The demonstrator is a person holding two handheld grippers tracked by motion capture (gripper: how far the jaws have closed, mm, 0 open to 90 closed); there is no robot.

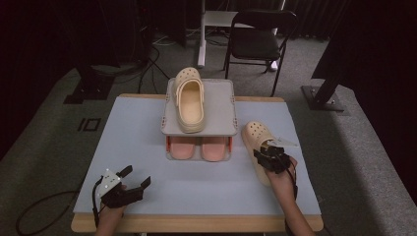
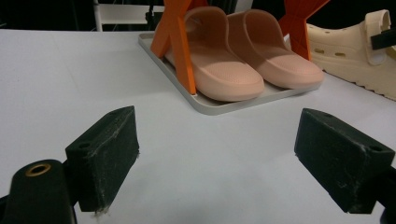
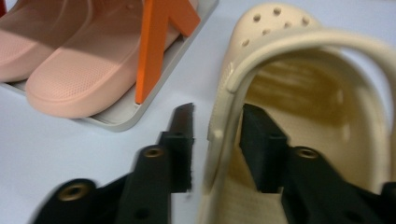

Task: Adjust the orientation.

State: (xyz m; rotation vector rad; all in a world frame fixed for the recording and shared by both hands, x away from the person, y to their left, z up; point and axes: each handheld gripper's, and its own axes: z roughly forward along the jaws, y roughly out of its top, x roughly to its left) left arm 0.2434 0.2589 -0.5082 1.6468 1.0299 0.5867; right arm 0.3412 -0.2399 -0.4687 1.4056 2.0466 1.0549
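my right gripper (image 3: 215, 140) straddles the cream clog's (image 3: 299, 116) side wall, jaws slack, not pinching; my left gripper (image 2: 217, 156) gapes empty.

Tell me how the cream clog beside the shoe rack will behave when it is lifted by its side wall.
The cream clog looks like light foam, so it is probably easy to lift. The right gripper straddles one thin side wall, which may flex. Held off-centre, the toe would likely sag or swing.
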